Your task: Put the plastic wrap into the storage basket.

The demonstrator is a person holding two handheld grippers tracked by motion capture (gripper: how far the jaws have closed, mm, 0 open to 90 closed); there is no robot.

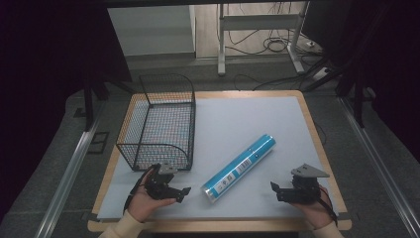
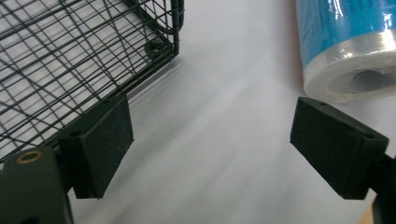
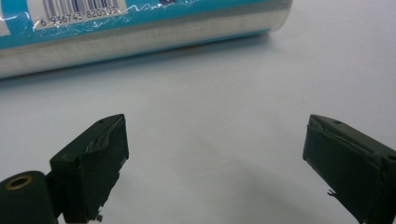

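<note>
One blue foil-wrapped roll [image 1: 240, 168] lies flat on the grey mat [image 1: 247, 124] of the bench [image 1: 317, 148], angled from near-centre toward far-right, barcode label up. One black wire basket [image 1: 158, 121] sits on the left side, well apart from the roll. Left claw [image 1: 182, 193] is low at the near-left, just in front of the basket's near corner, pointing right toward the roll's near end; jaws spread, nothing between. Right claw [image 1: 275, 191] is at the near-right, pointing left, jaws spread, empty. Both hands enter from the near edge.
</note>
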